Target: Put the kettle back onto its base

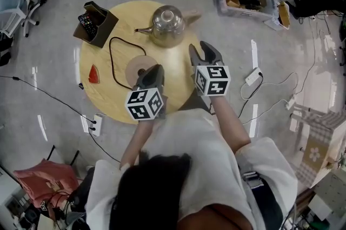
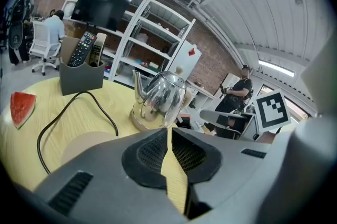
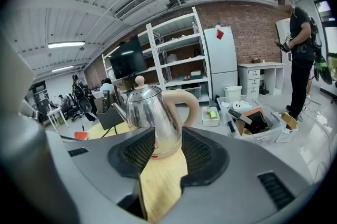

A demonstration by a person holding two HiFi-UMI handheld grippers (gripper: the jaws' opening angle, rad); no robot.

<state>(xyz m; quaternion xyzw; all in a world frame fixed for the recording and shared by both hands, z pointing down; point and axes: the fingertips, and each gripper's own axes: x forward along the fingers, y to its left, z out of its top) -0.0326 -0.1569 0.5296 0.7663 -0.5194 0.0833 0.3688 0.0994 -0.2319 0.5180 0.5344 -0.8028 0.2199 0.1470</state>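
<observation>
Bare tabletop lies open in front of the kettle, on its handle side. Left of the kettle, the black power cord loops across the wood. Farther left stands the remote-control holder. Front-left of the kettle, the left gripper overhangs the kettle base.
</observation>
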